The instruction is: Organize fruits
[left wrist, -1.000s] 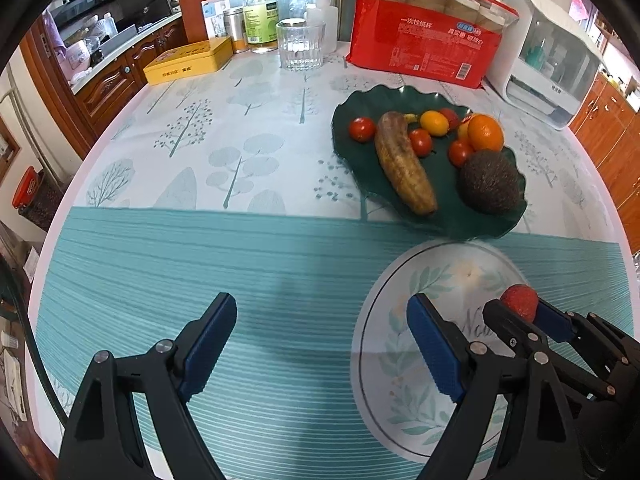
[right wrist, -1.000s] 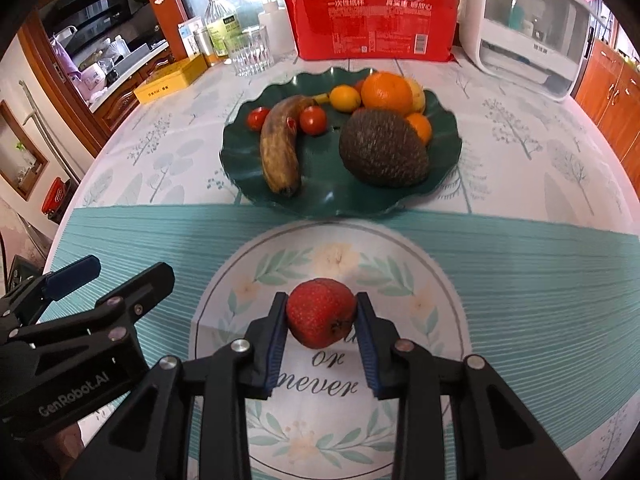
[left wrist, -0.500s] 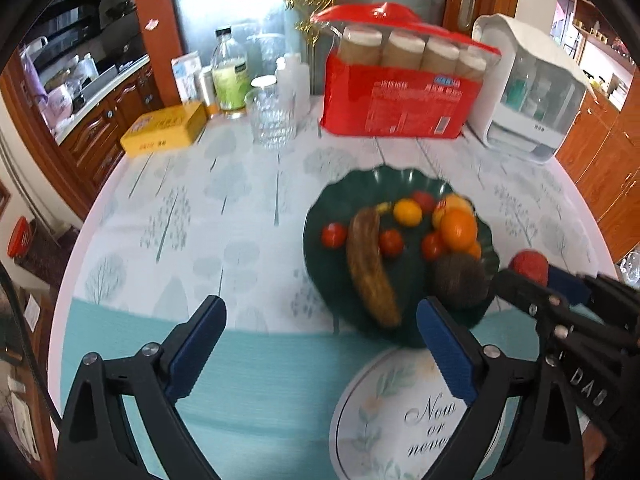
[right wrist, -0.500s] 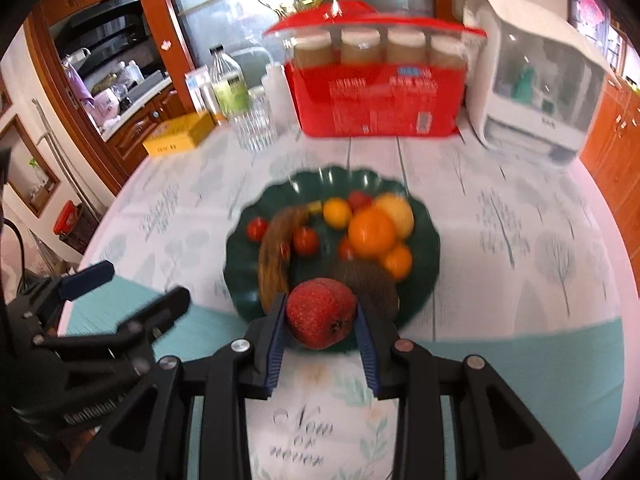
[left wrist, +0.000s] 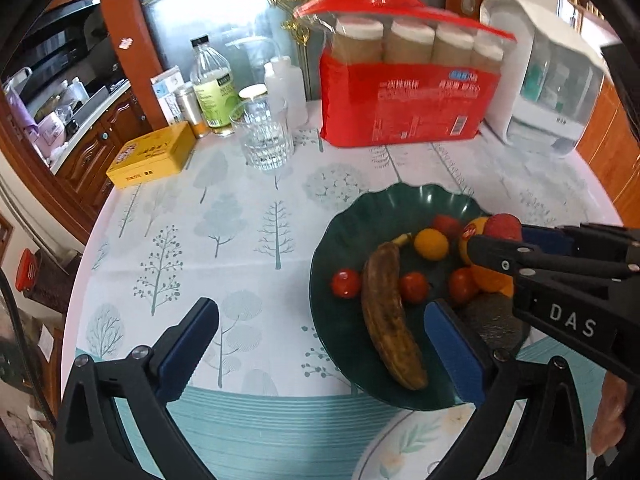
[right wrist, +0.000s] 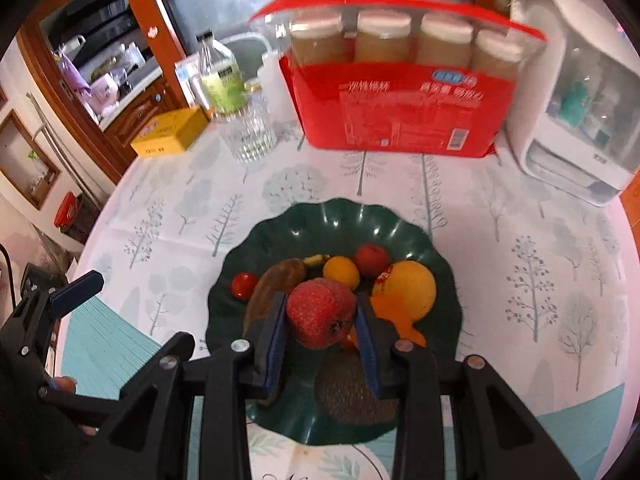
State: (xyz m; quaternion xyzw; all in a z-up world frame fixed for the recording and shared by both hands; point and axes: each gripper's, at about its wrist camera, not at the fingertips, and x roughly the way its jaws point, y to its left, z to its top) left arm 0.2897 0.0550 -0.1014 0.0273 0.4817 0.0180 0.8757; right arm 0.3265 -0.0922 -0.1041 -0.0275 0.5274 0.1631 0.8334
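The right tongs [right wrist: 320, 322] are clamped on the red fruit [right wrist: 320, 312], one blue pad on each flank, and have carried it off the round mat, where it hung a second ago, to a spot above the green plate [right wrist: 332, 216]; half a second back it was only crossing the near rim. This suggests the carry is almost over, with lowering and release left to do. Directly below and just ahead of the tongs the plate is crowded: the banana [right wrist: 276, 284] lies to their left, the orange [right wrist: 408, 288] to their right, the avocado [right wrist: 352, 392] under their base, and small tomatoes [right wrist: 245, 285] sit further left. A free patch of plate lies ahead of the fingertips, towards the far rim. The left tongs [left wrist: 320, 344] stand wide apart and hold nothing, hovering over the plate's near-left edge; they have moved forward with the right pair, the mat now slipping out of their view below. The right view shows the grip squarely but hides what lies under the fruit. The left view sees the right tongs [left wrist: 504, 236] from the side and shows the fruit [left wrist: 505, 226] raised clear of the pile near the orange [left wrist: 480, 276], and the whole banana [left wrist: 390, 312], which the right view half covers.
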